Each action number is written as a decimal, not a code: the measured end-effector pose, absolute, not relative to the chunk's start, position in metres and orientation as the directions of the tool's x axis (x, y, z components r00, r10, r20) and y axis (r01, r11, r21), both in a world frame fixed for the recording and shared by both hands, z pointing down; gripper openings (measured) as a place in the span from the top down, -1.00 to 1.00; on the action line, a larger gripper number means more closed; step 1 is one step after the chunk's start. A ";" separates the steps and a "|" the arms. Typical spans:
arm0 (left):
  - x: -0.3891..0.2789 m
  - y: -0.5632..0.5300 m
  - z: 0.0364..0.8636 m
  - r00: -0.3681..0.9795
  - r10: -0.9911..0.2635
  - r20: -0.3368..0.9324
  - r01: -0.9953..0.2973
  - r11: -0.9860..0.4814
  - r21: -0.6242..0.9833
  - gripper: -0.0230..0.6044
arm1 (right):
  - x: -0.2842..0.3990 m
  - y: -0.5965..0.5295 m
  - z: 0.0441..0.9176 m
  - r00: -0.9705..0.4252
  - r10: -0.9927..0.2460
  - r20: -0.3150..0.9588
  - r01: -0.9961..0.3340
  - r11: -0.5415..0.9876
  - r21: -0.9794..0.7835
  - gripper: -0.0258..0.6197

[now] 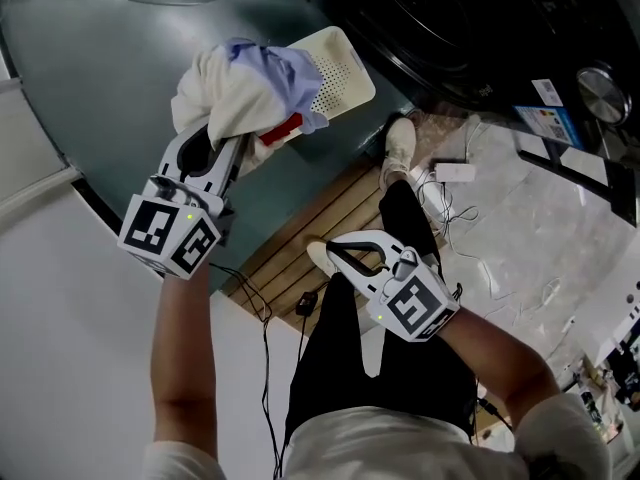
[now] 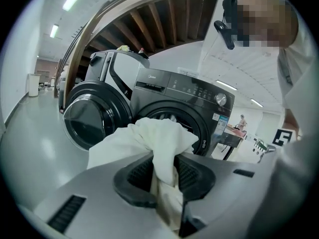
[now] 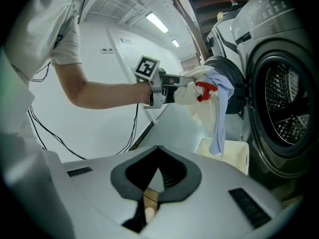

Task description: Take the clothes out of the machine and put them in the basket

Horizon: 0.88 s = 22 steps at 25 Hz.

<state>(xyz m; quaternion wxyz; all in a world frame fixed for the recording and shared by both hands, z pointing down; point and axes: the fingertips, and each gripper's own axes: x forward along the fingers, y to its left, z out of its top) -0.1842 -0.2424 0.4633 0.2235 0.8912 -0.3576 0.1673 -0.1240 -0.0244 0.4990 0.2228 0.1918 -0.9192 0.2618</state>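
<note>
Right gripper [image 1: 337,253]: nearest of all, held low on the right in front of the person's dark trousers. Its jaws are pressed together at the tips and there is nothing between them.
Wooden slats [image 1: 305,233]: a strip of boards on the floor under the grippers, with a white shoe [image 1: 398,148] planted at its far end.
Left gripper [image 1: 225,146]: farther out and to the left, at the end of a stretched bare arm. It is clenched on the clothes, with a fold of white cloth squeezed between its pads.
Clothes [image 1: 245,88]: one bunched bundle, mostly white, with a pale lilac piece hanging down and a bit of red showing. It is out of the drum and hangs from the left gripper over the near end of the basket. I cannot tell whether the lilac tail touches the basket.
Basket [image 1: 340,68]: cream with a perforated bottom, standing on the grey floor just beyond the bundle and close to the front of the machine.
Machine [image 1: 480,28]: a dark front-loader at the far right, its round door [image 2: 92,116] swung wide open to the left.
</note>
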 end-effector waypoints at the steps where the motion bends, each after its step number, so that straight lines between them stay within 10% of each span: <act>1: -0.184 -0.243 0.471 0.684 -0.565 0.461 -0.717 -0.637 0.284 0.69 | -0.121 -0.025 0.501 -0.825 -0.231 0.515 -0.469 0.788 -0.399 0.91; 22: -0.164 -0.278 0.640 0.603 -0.505 0.617 -0.777 -0.547 0.311 0.68 | -0.096 -0.077 0.519 -0.800 -0.179 0.572 -0.468 0.782 -0.411 0.91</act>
